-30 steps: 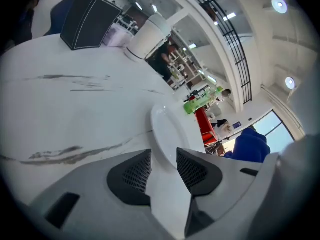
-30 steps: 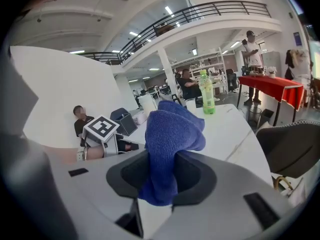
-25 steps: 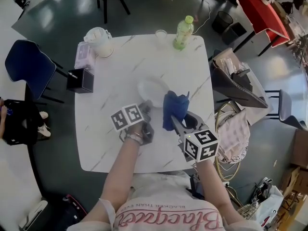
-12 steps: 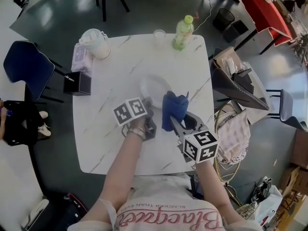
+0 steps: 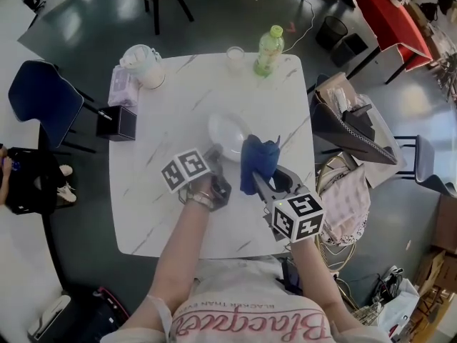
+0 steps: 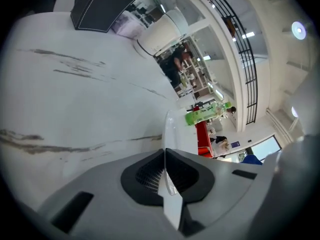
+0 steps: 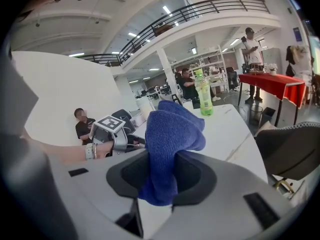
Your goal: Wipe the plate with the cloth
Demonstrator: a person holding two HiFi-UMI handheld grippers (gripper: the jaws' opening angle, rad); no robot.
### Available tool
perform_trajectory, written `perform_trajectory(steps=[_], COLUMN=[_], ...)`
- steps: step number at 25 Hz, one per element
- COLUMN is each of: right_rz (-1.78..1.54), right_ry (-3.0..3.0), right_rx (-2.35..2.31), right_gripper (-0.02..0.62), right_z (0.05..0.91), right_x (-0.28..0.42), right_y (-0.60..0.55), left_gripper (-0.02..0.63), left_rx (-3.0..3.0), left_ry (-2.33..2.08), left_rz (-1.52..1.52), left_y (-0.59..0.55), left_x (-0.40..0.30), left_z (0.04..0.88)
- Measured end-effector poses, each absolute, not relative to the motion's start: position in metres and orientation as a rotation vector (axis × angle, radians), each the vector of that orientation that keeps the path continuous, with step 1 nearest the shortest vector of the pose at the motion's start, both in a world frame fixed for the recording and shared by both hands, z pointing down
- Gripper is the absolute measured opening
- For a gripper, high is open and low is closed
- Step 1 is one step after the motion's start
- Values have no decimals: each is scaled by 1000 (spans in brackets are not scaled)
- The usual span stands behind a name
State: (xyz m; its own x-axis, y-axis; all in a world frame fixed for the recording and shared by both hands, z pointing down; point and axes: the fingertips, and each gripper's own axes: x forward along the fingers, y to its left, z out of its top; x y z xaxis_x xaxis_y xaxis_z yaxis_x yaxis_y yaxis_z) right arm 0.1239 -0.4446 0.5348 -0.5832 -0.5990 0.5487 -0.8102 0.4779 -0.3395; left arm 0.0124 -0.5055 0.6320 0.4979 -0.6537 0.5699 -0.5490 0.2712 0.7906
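Left gripper (image 5: 216, 154) jaws have just been closing and pinch the round white plate (image 5: 230, 130) by its near rim, mid-table. Just beside it, the right gripper (image 5: 261, 180) clamps a bunched blue cloth (image 5: 258, 158). A green plastic bottle (image 5: 270, 48) stands well behind.

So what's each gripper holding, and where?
Left gripper, jaws just closed, pinches the round white plate by its near rim. Right gripper clamps the blue cloth by its lower end.

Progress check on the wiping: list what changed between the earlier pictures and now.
The left gripper has just been closing its jaws, which now pinch the near rim of the plate. The right gripper stayed shut on the blue cloth beside the plate. The green bottle has not moved.
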Motion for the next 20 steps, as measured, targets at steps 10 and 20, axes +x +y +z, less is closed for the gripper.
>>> perform_trajectory(steps=[10,20], right_rz=[752,669], right_ry=[-2426,-2516], right_rx=[1191,1198], right_gripper=[117,117], right_z=[507,469], right_x=[133,137], right_y=[-427,-404], left_gripper=[12,12], left_rx=[1562,1722], left_ry=[-1126,-1168], left_rz=[-147,-151], left_y=[-491,-459], left_x=[26,26], left_z=[589,534])
